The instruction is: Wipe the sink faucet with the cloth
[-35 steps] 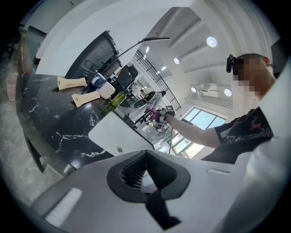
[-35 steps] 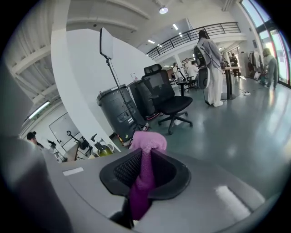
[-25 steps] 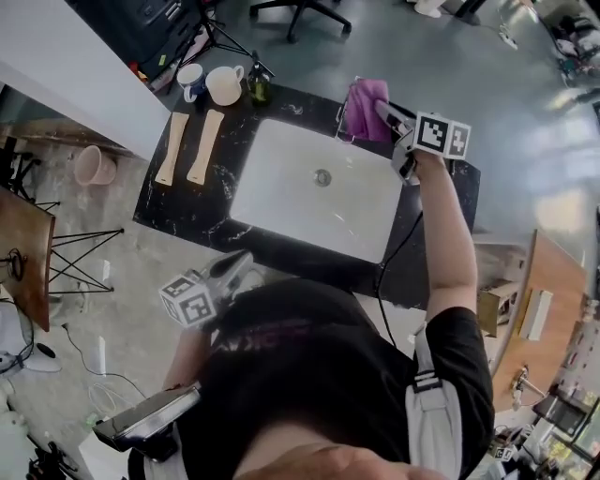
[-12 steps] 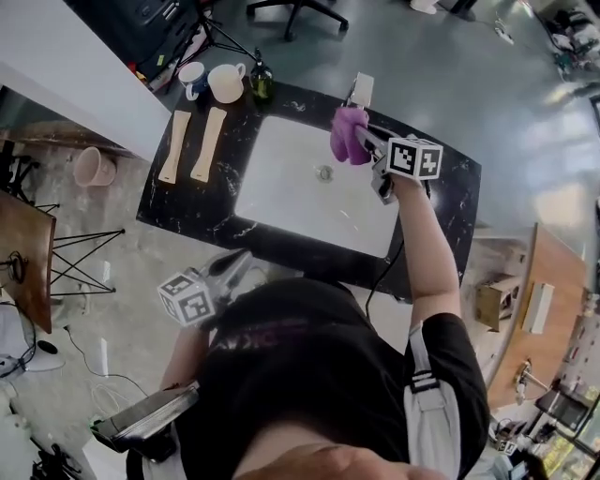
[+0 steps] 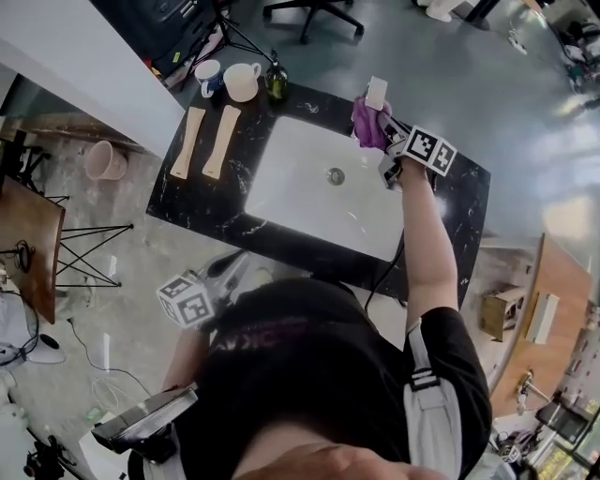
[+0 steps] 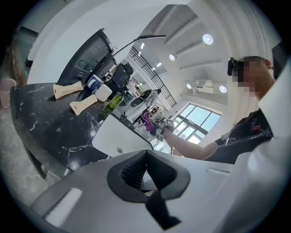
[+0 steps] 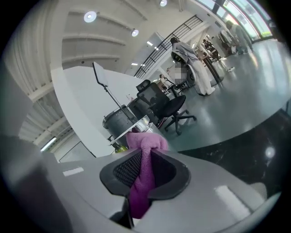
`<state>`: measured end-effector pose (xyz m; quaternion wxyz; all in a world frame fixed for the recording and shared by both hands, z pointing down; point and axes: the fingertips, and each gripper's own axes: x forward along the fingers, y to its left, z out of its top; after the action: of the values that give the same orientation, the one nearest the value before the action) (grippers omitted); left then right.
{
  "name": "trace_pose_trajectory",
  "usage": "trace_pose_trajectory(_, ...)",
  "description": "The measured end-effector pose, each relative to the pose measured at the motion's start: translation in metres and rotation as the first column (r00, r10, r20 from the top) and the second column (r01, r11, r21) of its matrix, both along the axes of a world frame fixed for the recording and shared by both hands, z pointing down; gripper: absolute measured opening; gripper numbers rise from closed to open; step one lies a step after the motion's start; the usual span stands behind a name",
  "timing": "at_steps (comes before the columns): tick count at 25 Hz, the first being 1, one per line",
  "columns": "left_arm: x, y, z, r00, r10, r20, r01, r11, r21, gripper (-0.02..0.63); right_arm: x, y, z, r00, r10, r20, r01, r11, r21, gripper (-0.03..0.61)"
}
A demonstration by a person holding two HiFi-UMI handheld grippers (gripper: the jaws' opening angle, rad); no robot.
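The white sink (image 5: 300,183) is set in a black marble counter (image 5: 202,202). Its faucet (image 5: 376,93) stands at the far rim, with its pale top showing. A purple cloth (image 5: 367,123) hangs bunched against the faucet just below that top, and my right gripper (image 5: 388,131) is shut on it. In the right gripper view the cloth (image 7: 144,170) fills the jaws, with the chrome faucet (image 7: 131,128) right behind it. My left gripper (image 5: 228,271) hangs back by the person's body, short of the counter. Its jaws (image 6: 146,169) stand slightly open with nothing between them.
On the counter's left lie two wooden pieces (image 5: 190,141) (image 5: 223,141). Two cups (image 5: 208,73) (image 5: 242,82) and a green bottle (image 5: 276,80) stand at the back. A pink bucket (image 5: 103,161) sits on the floor to the left, and an office chair (image 5: 314,11) stands beyond the counter.
The right gripper has drawn the cloth off the faucet's top and down its front, so the top now shows. The left gripper has barely shifted.
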<state>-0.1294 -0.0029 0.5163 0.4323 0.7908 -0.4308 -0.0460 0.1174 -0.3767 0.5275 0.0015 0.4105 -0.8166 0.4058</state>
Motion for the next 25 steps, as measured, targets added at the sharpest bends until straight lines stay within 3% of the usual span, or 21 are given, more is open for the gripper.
trace_pose_trajectory(8,0.026,-0.016,-0.002,0.993,0.114,-0.014,-0.114,0.993,0.020,0.000,-0.026,0.086,0.001,0.989,-0.109,0.102,0.113,0.993,-0.030,0.067)
trace_pose_trajectory(11,0.035,-0.018,-0.002,0.990,0.143,-0.003,-0.143,0.989,0.022,0.000,-0.014,0.094,-0.013,0.983,-0.073,0.169,0.077,0.997,-0.015,0.067)
trace_pose_trajectory(15,0.034,-0.018,-0.001,0.993,0.121,-0.001,-0.121,0.993,0.012,0.000,0.037,0.056,-0.041,0.927,0.176,0.331,-0.155,0.984,-0.089,0.067)
trace_pose_trajectory(17,0.031,-0.017,0.000,0.996,0.093,-0.003,-0.093,0.996,0.006,0.000,0.051,0.026,-0.049,0.904,0.220,0.368,-0.204,0.976,-0.081,0.067)
trace_pose_trajectory(21,0.027,-0.012,0.002,0.999,0.036,-0.003,-0.036,0.999,-0.008,0.000,0.040,-0.027,-0.019,0.888,0.216,0.406,-0.173,0.975,-0.139,0.067)
trace_pose_trajectory(25,0.022,-0.007,0.008,1.000,-0.020,0.007,0.020,0.999,-0.035,0.000,0.026,-0.044,0.058,0.930,0.237,0.280,-0.149,0.941,-0.303,0.067)
